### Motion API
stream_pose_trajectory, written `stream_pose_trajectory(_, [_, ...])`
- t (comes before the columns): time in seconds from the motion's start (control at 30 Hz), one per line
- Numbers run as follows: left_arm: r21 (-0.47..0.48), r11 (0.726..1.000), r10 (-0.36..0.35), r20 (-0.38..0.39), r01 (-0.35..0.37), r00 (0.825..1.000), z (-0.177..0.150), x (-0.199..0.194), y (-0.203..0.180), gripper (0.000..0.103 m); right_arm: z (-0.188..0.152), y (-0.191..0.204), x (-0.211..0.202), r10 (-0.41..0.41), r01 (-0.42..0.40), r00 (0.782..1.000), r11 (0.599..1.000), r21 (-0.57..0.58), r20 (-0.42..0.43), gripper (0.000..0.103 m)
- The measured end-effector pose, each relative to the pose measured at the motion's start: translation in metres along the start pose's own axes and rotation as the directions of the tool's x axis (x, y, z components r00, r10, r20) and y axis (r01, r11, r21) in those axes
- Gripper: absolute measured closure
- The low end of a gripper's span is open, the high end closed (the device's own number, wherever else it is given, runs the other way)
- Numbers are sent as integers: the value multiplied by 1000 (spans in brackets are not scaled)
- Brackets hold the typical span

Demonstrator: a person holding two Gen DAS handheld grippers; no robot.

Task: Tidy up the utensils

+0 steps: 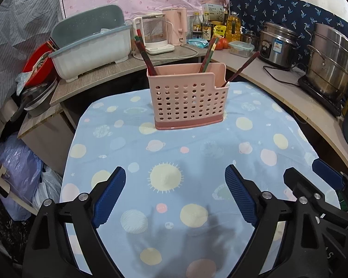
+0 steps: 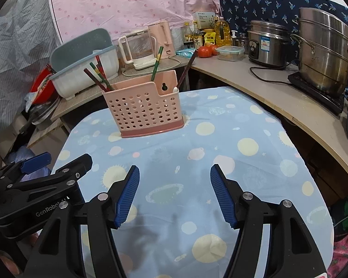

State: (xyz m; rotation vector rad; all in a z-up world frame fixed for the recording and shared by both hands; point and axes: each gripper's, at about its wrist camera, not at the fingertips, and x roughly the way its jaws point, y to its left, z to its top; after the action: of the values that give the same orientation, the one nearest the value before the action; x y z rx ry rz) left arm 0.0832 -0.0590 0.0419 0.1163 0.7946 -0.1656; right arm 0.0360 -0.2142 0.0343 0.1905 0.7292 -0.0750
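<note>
Holder [image 1: 188, 102] walls hide the chopsticks' [image 1: 146, 58] lower ends.

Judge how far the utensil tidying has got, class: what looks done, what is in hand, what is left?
Done: chopsticks already stand in the pink holder on the cloth, some at its left end, others toward its right. In hand: nothing; the left hand-held gripper and right hand-held gripper are both open and empty. Left: no loose utensils show on the cloth, so the job looks about finished.
</note>
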Motion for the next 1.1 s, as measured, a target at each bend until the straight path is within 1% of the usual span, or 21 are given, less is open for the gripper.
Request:
stream_pose_trajectory(0.2, [-7, 1000, 24, -16, -24, 1000, -11, 2, 1, 12, -9, 2, -1, -20, 20, 1000, 1000, -22, -7, 41])
stream_pose_trajectory(0.4, [-10, 999, 36, -27, -36, 999, -20, 4, 2, 10, -16, 2, 1, -21, 20, 999, 999, -27, -31, 40])
stream_pose_trajectory(0.5, [-6, 999, 46, -27, -46, 999, -22, 4, 3, 8, -17, 2, 0, -36, 35, 999, 999, -36, -31, 35])
stream_pose_trajectory(0.6, [-1, 998, 66, -25, -66, 998, -23, 5, 4, 7, -17, 2, -2, -39, 38, 999, 999, -36, -20, 27])
stream_pose_trajectory(0.67, [1, 997, 72, -26, -72, 997, -24, 6, 4, 7, -17, 1, -4, -45, 44, 999, 998, -35, -10, 19])
stream_pose_trajectory(0.8, [-3, 997, 82, -31, -82, 996, -25, 8, 6, 7, -19, -1, -4, -53, 53, 999, 998, -37, -3, 18])
stream_pose_trajectory(0.87, [-7, 996, 87, -31, -88, 996, -26, 9, 8, 7, -19, -3, -3, -51, 50, 999, 998, -30, -11, 15])
stream_pose_trajectory(0.9, [-8, 996, 92, -32, -93, 995, -26, 10, 8, 7, -20, -4, -2, -48, 48, 999, 999, -25, -14, 13])
stream_pose_trajectory(0.93, [-10, 995, 96, -31, -97, 995, -27, 10, 9, 7, -20, -5, -1, -49, 49, 999, 999, -20, -15, 6])
stream_pose_trajectory(1.1, [-10, 994, 111, -29, -111, 993, -29, 11, 11, 7, -21, -9, -2, -56, 57, 998, 998, -10, 6, 6])
